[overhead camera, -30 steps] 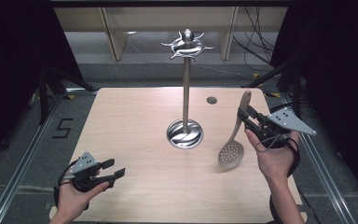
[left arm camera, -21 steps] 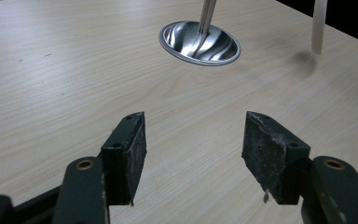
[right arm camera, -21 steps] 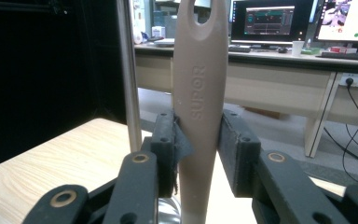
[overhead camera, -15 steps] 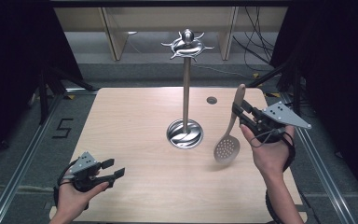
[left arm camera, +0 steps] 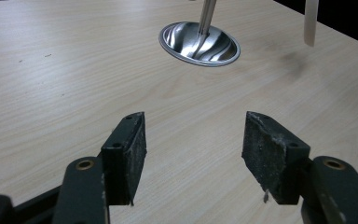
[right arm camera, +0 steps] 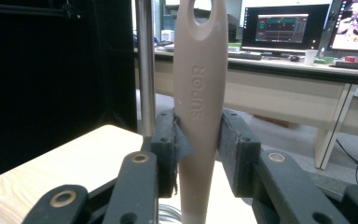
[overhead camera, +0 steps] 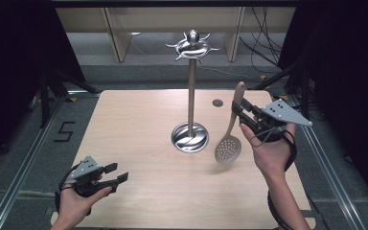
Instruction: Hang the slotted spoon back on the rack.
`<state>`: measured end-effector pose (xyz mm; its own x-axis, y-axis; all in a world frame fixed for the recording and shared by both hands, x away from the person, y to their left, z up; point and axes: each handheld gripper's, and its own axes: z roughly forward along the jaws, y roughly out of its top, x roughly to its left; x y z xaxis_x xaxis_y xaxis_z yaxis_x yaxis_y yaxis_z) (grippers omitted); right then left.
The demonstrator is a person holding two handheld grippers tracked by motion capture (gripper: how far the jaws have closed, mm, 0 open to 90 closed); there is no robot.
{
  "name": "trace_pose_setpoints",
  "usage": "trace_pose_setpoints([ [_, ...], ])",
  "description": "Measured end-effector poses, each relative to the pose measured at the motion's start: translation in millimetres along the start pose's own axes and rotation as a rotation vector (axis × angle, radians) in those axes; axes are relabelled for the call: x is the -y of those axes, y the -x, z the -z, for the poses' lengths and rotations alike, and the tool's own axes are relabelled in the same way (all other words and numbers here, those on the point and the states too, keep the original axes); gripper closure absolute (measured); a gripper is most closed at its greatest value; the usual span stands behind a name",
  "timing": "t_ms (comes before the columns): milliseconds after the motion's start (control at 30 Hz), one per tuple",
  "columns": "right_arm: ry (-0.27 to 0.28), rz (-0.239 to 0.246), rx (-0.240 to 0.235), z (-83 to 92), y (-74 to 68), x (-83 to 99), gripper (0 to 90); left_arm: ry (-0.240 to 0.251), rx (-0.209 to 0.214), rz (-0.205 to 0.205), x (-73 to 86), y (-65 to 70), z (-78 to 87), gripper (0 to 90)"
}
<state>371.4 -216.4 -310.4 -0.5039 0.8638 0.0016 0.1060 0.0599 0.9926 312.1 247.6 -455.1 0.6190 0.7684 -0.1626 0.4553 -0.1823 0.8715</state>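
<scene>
**Slotted spoon held upright beside the hanging stand**

I am looking down on a pale wooden worktop [overhead camera: 139, 120]. Near its middle stands a metal utensil stand [overhead camera: 191, 86]: a round shiny base, a tall thin pole, and a ring of hooks at the top.

My right gripper [overhead camera: 239, 114] is raised above the right part of the worktop, to the right of the pole. Its jaws are clamped on the handle of a grey-beige slotted spoon [overhead camera: 229, 139]. The spoon hangs nearly upright, handle end up and perforated bowl down; the bowl is in the air, just right of the stand's base and not touching it. In the right gripper view the two black pads press both sides of the spoon's handle [right arm camera: 199, 107], which carries raised lettering and a hanging hole at its top end, with the stand's pole just behind to the left.

My left gripper [overhead camera: 116, 173] sits low at the near left corner of the worktop, well apart from the stand. Its jaws are apart with only bare wood between them; the left gripper view shows the stand's base [left arm camera: 199, 43] farther off
</scene>
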Motion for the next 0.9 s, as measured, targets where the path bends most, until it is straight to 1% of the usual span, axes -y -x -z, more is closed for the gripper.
trace_pose_setpoints([
  [33,-0.001,0.000,-0.004,-0.8,-0.6,-0.3,69.5,0.001,-0.001,-0.001,0.0,0.1,0.0,38.9],
  [67,0.000,0.003,-0.003,-1.5,-0.8,-0.6,69.5,-0.007,-0.012,0.002,-0.3,0.7,0.8,38.9],
  [100,-0.004,0.004,-0.003,-1.5,-1.4,-0.9,69.5,-0.005,-0.011,0.006,-0.2,0.9,0.6,38.9],
  [133,-0.003,0.011,-0.004,-2.2,-1.6,-1.4,69.5,0.000,-0.002,0.002,0.0,0.3,0.1,38.9],
  [233,0.001,0.015,-0.005,-4.6,-3.0,-3.2,69.4,0.001,0.001,-0.007,-0.2,-0.3,0.0,38.9],
  [267,-0.005,0.013,-0.009,-5.1,-3.6,-4.0,69.5,0.002,0.001,-0.008,-0.3,-0.2,-0.1,38.9],
  [300,-0.007,-0.003,-0.013,-5.5,-5.2,-4.6,69.5,0.000,-0.003,-0.008,-0.4,0.0,0.1,38.9],
  [333,-0.003,0.009,-0.013,-6.8,-5.3,-5.5,69.5,-0.007,-0.010,-0.008,-0.6,0.3,0.7,38.9],
  [367,-0.010,0.004,-0.010,-7.3,-6.4,-6.1,69.5,0.002,0.002,-0.008,-0.3,-0.2,-0.1,38.9],
  [400,-0.010,0.004,-0.010,-7.3,-6.4,-6.1,69.5,0.002,0.002,-0.008,-0.3,-0.2,-0.1,38.9],
  [433,-0.003,0.021,-0.010,-8.7,-5.7,-6.7,69.5,0.001,0.002,-0.007,-0.3,-0.3,-0.1,38.9],
  [467,0.002,0.011,-0.013,-10.4,-7.4,-7.5,69.4,-0.004,-0.009,-0.002,-0.4,0.4,0.6,38.9],
  [533,0.002,0.008,-0.015,-10.9,-7.7,-7.8,69.4,-0.006,-0.010,-0.001,-0.4,0.4,0.7,38.9],
  [567,0.006,0.019,-0.015,-12.3,-8.1,-8.6,69.4,-0.001,0.004,0.004,0.0,0.0,-0.1,38.9],
  [600,0.002,0.025,-0.020,-12.5,-8.2,-9.4,69.5,-0.003,0.003,0.006,0.2,-0.1,-0.4,38.9],
  [700,0.001,0.017,-0.025,-13.8,-9.8,-10.3,69.5,-0.004,0.004,0.004,0.2,0.1,-0.7,38.9],
  [733,-0.007,0.014,-0.020,-13.6,-10.7,-10.9,69.5,-0.005,0.002,0.003,0.1,0.2,-0.6,38.9],
  [767,-0.009,0.011,-0.023,-14.4,-11.3,-11.5,69.4,-0.006,0.002,-0.017,-0.3,-0.8,-0.4,38.9],
  [800,0.001,0.023,-0.025,-15.8,-11.9,-12.7,69.4,-0.007,-0.002,-0.007,-0.1,-0.2,-0.3,38.9],
  [900,-0.001,0.031,-0.033,-17.3,-12.5,-14.3,69.4,-0.007,0.000,-0.016,-0.3,-0.8,-0.3,38.9],
])
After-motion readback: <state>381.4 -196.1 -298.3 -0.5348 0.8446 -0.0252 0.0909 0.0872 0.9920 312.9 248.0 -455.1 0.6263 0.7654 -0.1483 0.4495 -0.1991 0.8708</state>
